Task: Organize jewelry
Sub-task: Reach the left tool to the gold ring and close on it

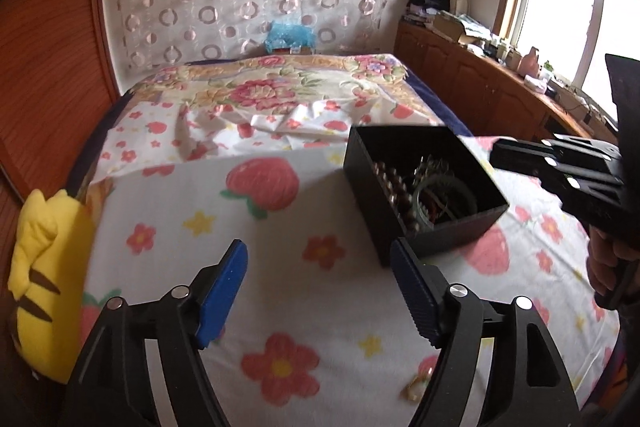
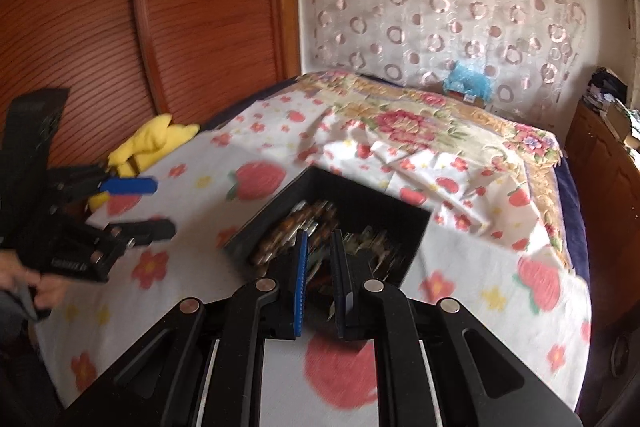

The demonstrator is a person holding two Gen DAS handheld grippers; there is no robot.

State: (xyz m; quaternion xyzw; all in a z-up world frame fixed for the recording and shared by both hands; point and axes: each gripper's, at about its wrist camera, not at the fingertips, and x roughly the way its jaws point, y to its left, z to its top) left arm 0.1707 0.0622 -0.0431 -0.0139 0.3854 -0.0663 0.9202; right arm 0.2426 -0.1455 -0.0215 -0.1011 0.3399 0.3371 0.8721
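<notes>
- Right now my left gripper [image 1: 318, 291] stands spread wide with nothing between its blue pads, low over the strawberry-print blanket [image 1: 192, 195] on the bed.
- My right gripper [image 2: 320, 279] has its pads pressed nearly together; I see nothing pinched there, though blur makes a thin chain impossible to rule out.
- Jewelry already gathered lies in the black box [image 1: 362, 163], which sits on the blanket toward the bed's right edge: a string of brown beads [image 1: 394, 193] along its near-left wall and a tangle of bangles and chains beside it.
- One small pale piece [image 1: 416, 389] lies loose on the blanket, near the bed's front edge. It is close under my left tool's right finger, well nearer to that tool than the box is.
- From the left tool the box lies ahead and to the right, its near corner just beyond the right fingertip; the right tool points straight at the box's near wall and is nearer to the box than the left.
- I judge the loose piece falls to the left hand, with a short pull back and down.
- That piece is partly cut off by my finger, so its kind and long axis I cannot tell.
- Box contents in the right wrist view are smeared.
</notes>
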